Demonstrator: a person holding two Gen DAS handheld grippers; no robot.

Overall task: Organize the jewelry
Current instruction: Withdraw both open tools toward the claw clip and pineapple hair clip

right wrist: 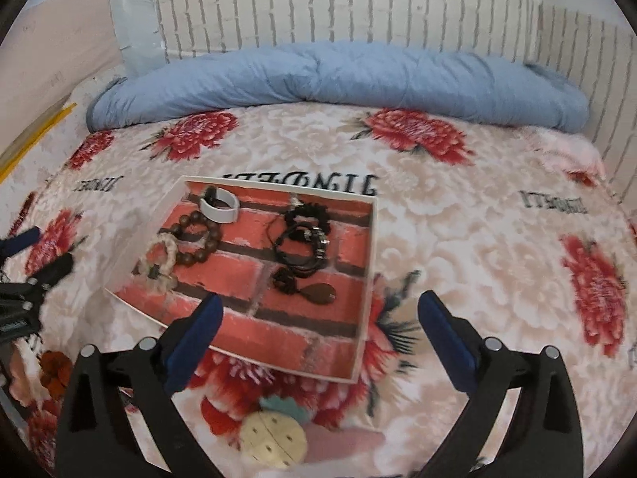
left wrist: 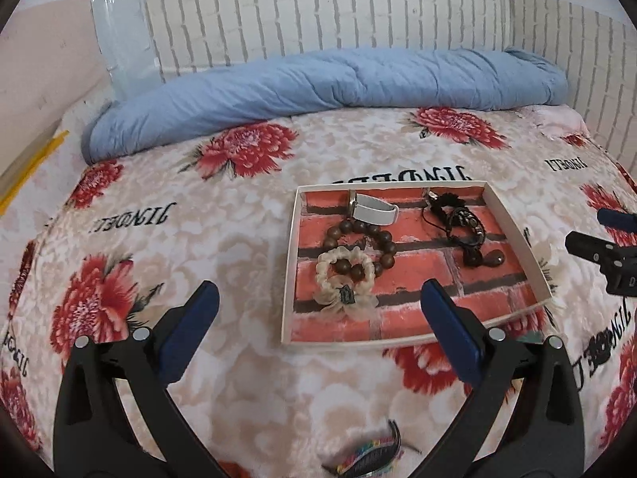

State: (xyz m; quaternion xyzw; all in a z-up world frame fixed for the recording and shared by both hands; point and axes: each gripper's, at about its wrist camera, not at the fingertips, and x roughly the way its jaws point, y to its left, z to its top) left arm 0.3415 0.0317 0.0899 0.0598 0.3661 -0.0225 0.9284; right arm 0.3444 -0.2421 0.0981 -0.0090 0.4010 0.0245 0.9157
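With both the left claw [left wrist: 318, 314] and right claw [right wrist: 320, 316] spread wide and empty above the bed [left wrist: 239, 207], the next pick, probably the striped band [left wrist: 370, 454] outside the tray [left wrist: 288, 263], wants a low, centred approach.

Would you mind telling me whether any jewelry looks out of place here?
Yes: a multicolored woven bracelet lies loose on the floral blanket, outside the brick-patterned tray that holds the other pieces.

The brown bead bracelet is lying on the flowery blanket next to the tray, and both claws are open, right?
Not quite. The brown bead bracelet lies inside the tray, not on the flowery blanket; the left wrist view shows it. Both the left claw and right claw are open.
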